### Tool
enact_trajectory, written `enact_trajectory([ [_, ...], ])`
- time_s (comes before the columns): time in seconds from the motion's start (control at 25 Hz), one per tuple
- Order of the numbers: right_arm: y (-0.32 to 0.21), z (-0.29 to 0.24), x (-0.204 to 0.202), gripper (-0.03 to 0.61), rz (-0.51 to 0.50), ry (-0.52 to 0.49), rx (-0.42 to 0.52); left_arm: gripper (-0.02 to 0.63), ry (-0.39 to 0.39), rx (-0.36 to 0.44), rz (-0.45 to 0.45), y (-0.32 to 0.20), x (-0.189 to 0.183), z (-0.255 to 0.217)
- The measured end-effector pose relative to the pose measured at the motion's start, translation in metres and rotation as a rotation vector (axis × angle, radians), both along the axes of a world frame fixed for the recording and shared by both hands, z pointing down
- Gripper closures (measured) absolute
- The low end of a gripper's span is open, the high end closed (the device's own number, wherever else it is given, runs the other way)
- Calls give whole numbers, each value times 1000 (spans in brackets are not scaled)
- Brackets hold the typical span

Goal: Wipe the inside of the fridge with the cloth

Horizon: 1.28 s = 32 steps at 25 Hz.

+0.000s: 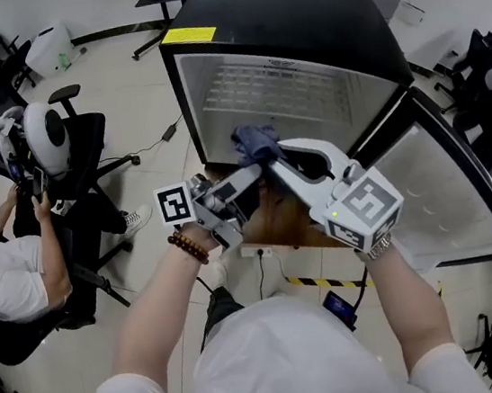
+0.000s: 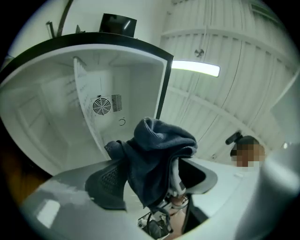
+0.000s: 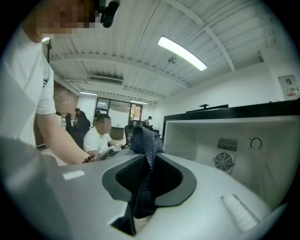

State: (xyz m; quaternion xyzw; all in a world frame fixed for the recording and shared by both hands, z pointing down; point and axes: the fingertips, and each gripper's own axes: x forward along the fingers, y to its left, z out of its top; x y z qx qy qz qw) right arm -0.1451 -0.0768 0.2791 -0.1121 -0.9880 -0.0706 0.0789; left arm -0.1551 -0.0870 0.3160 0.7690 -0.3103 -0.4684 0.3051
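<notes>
Both jaws of the right tool [image 1: 270, 159] are clamped on the cloth [image 1: 255, 142], which is bunched at its tip. The left tool [image 1: 247, 189], beside it, gapes wide around that cloth without pressing. Straight beyond, the open fridge [image 1: 291, 94] faces them; the right tool looks readier to wipe.

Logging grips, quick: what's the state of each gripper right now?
Left gripper: open, dark blue terry cloth hanging loose between its jaws.
Right gripper: shut on that cloth.

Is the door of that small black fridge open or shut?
Open. The black fridge has its door swung out to the right, leaving the white interior fully exposed.
</notes>
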Motion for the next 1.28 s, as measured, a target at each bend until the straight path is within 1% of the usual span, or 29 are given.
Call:
enact_trajectory([
  [0.08,11,4,6,511,-52,16,5,281,35,32,-1,5,1,-1],
  [0.16,17,9,13,511,-88,32,15,320,53,58,2,8,5,-1],
  [0.4,18,17,37,511,-135,64,17,432,64,106,52,12,29,-1],
  [0.56,10,19,50,508,-126,67,-23,518,46,112,66,8,40,0],
  [0.68,-2,23,58,500,-92,68,-32,548,-11,90,48,-3,47,2],
  [0.76,-11,26,62,491,-56,67,-34,557,-73,68,21,-10,48,4],
  [0.84,-22,29,65,472,-7,68,-38,561,-166,34,-26,-19,46,6],
  [0.96,-44,36,73,435,91,69,-54,563,-354,-4,-135,-38,40,1],
  [1.08,-66,42,82,430,210,57,-68,565,-568,-40,-266,-62,29,-4],
  [1.16,-76,46,88,430,277,55,-72,565,-691,-62,-345,-83,19,-7],
  [1.28,-80,53,97,430,322,67,-64,565,-853,-90,-447,-120,6,-14],
])
